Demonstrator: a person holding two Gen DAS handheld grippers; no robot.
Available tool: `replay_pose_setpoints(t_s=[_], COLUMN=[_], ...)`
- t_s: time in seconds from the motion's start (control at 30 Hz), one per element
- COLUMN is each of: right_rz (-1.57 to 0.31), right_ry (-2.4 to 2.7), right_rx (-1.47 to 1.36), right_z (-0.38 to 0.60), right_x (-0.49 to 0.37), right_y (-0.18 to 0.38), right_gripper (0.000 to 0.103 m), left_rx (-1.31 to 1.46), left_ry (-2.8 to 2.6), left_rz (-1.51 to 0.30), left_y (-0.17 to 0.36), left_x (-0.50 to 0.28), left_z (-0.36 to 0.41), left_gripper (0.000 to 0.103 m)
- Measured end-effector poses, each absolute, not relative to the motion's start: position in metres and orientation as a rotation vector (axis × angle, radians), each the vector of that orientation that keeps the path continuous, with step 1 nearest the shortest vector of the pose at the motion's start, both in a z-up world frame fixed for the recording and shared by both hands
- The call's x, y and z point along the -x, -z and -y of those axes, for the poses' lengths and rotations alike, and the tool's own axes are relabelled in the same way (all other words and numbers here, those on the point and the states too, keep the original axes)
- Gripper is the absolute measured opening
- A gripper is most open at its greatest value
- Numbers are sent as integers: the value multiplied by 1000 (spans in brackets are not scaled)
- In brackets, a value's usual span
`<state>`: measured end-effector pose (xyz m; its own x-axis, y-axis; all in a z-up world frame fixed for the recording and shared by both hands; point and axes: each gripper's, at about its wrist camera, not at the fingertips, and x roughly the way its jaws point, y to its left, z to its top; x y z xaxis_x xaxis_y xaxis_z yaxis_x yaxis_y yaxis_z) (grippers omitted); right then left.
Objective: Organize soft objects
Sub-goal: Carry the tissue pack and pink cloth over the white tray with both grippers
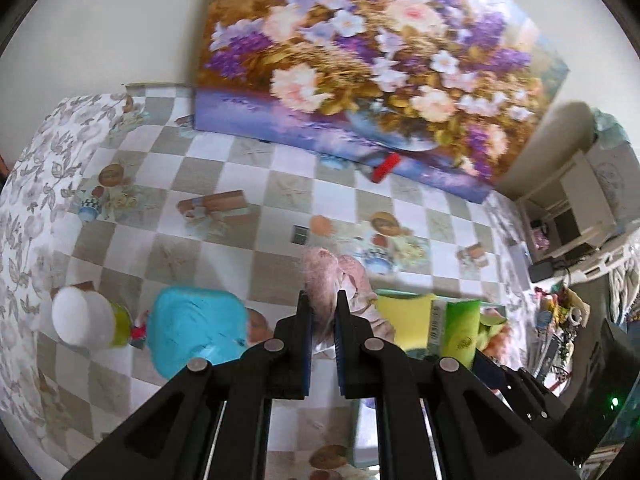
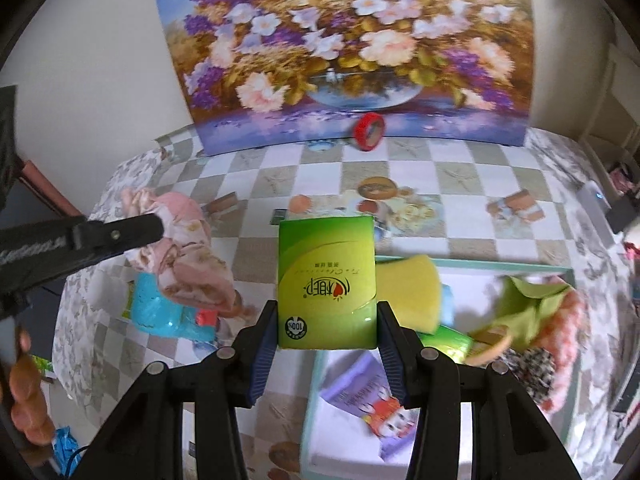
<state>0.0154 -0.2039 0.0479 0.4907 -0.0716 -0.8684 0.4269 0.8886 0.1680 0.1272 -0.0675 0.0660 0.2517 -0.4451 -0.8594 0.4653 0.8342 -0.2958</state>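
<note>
I hold a green tissue pack (image 2: pixel 327 284) clamped between the pads of my right gripper (image 2: pixel 327 330), lifted clear of the table, and a bundle of pink floral cloth (image 2: pixel 188 256) pinched in my left gripper (image 1: pixel 323 312), whose jaws are closed tight on it. Both soft things seem to be mid-carry, so I judge this the transport step of sorting. Just ahead and to the right of the right gripper lies a shallow pale green tray (image 2: pixel 472 265), already holding a yellow sponge (image 2: pixel 408 296), a green cloth (image 2: pixel 528 308), a pink knitted piece (image 2: pixel 568 320) and a printed packet (image 2: pixel 372 400). The next move likely calls for bringing each load over a bare patch of the tray and letting go without crowding what is inside. Below and left of the left gripper sit a turquoise plastic pack (image 1: pixel 196 328) and a white-lidded cup (image 1: pixel 84 320) on the checkered tablecloth (image 1: pixel 240 160). Far ahead a red tape roll (image 2: pixel 369 131) leans by a flower painting (image 2: pixel 340 52), out of the way. The hanging cloth could drag over the turquoise pack.
</note>
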Motion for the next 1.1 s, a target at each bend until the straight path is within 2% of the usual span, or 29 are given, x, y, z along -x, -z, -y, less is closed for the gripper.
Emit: replay_pose_setpoints(t_s=[0.5, 1.1], right_rz=[-1004, -1085], right_ry=[468, 553], right_rx=[-448, -489], right_z=[254, 279], right_x=[63, 100], right_y=[-52, -24], right_gripper=[50, 50], left_rx=[-21, -144], left_ry=[708, 771], left_rz=[-1136, -1243], left_y=[-51, -1], left_x=[-39, 2], left_z=[109, 135], left_gripper=[10, 10])
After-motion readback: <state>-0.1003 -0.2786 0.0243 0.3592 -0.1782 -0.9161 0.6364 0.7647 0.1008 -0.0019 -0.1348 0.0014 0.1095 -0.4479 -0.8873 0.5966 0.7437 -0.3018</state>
